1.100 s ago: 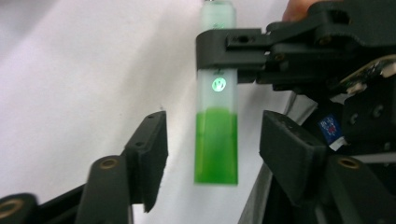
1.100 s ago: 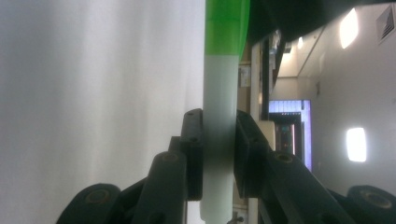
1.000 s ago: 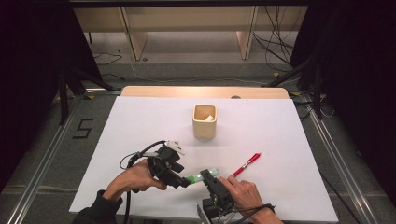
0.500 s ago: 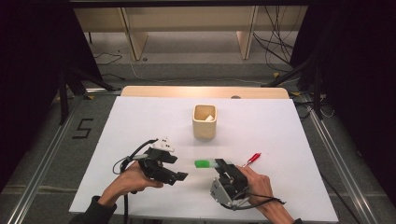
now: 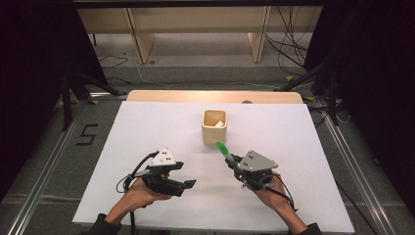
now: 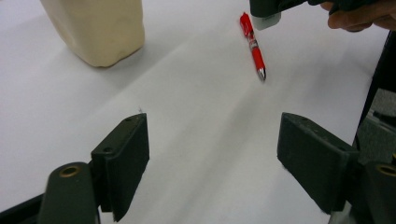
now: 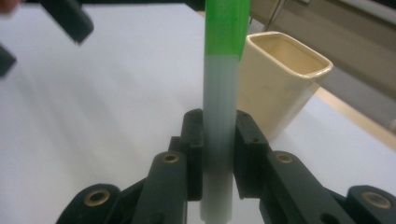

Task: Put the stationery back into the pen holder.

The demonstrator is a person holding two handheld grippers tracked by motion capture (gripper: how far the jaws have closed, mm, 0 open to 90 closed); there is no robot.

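My right gripper [image 5: 236, 162] [image 7: 218, 140] is shut on a marker [image 5: 222, 149] [image 7: 219, 88] with a pale barrel and a green cap. The marker is raised above the table and points toward the cream cup [image 5: 214, 128] [image 7: 285, 88]. My left gripper [image 5: 185, 184] [image 6: 212, 140] hovers low over the white table, open; its jaws have just been opening and nothing is between them. Beyond those jaws in the left gripper view, a red pen [image 6: 253, 44] lies on the table, near the cup [image 6: 100, 28].
The white table [image 5: 147, 127] ends in a wooden strip [image 5: 215, 96] at the back. A small pale object [image 5: 219, 122] sits inside the cup. Metal rails run along both sides, and the floor at the left bears a "5" mark [image 5: 87, 134].
The right gripper has lifted and carried the green-capped marker up and toward the cup. The left gripper has let go of the marker, spread its jaws and drawn a little away to the left.
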